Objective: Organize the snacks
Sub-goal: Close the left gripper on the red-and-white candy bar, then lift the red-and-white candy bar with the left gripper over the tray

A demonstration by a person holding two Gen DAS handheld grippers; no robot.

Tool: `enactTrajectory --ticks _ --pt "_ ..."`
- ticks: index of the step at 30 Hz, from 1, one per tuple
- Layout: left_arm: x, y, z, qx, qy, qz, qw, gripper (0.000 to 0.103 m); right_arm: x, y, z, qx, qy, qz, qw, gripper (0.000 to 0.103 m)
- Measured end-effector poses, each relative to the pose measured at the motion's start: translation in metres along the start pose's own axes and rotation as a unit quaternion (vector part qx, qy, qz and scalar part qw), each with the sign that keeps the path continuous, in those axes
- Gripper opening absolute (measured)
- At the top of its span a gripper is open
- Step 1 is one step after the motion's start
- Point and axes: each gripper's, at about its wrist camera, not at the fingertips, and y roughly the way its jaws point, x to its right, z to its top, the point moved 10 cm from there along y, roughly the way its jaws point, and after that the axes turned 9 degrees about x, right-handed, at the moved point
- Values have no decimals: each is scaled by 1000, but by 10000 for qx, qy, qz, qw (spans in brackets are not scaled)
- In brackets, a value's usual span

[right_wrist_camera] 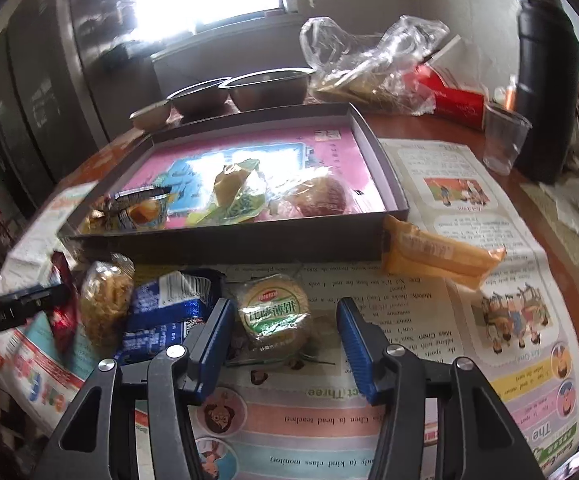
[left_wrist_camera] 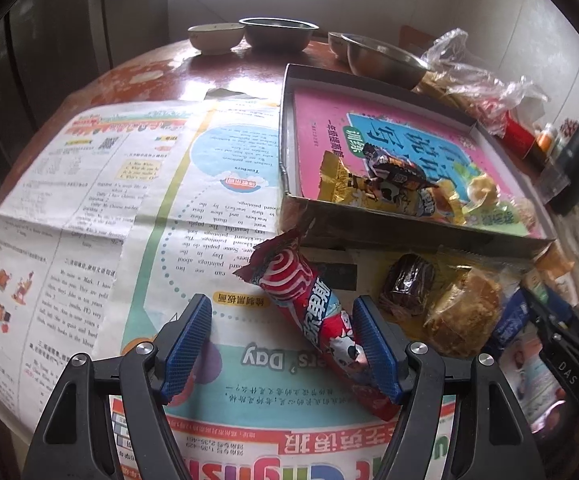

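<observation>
My left gripper [left_wrist_camera: 283, 318] is open, low over the newspaper. A red snack tube [left_wrist_camera: 309, 308] lies between its fingers, close to the right finger [left_wrist_camera: 377, 348]. A dark cake [left_wrist_camera: 409, 284] and a golden pastry [left_wrist_camera: 465, 308] lie to its right. My right gripper [right_wrist_camera: 285, 322] is open around a round green-labelled biscuit pack [right_wrist_camera: 275, 312]. A blue packet [right_wrist_camera: 169, 304], a noodle-like snack [right_wrist_camera: 105, 300] and an orange packet [right_wrist_camera: 441, 256] lie nearby. The shallow box [left_wrist_camera: 369, 220] [right_wrist_camera: 225, 240] holds several wrapped snacks on a pink book.
Metal and ceramic bowls [left_wrist_camera: 277, 32] stand behind the box. A plastic bag [right_wrist_camera: 369, 64], a red carton [right_wrist_camera: 449, 96], a clear cup [right_wrist_camera: 503, 140] and a black bottle [right_wrist_camera: 545, 80] stand at the right. The other gripper [right_wrist_camera: 17, 304] shows at the left edge.
</observation>
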Motion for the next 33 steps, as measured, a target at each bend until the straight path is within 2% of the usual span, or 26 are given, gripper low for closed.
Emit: enactTrajectory --ticks 2,5,7,8,9,15,26,33 --pt "1 1 0 50 118 51 9999 75 -3 1 -1 64 -186 -38 9998 42" --pt "0 3 2 117 217 96 9997 72 -7 1 -1 148 -442 -73 9989 40" --pt "0 2 3 208 363 204 9989 52 -9 0 0 220 -560 -64 9982 34" --pt "0 1 4 260 366 152 9989 31 -10 -1 0 234 -546 -25 9982 34" --pt "0 0 5 268 298 26 9992 25 -11 -2 0 238 -527 19 9983 34" --pt "12 -5 2 190 29 -607 9980 25 -11 -8 5 232 -273 228 9991 34" --pt "24 -42 23 661 38 -869 9940 25 -13 -30 24 538 -100 377 9978 34" --pt "41 -51 38 812 101 -1059 9910 25 -15 -35 30 647 -62 444 9969 34"
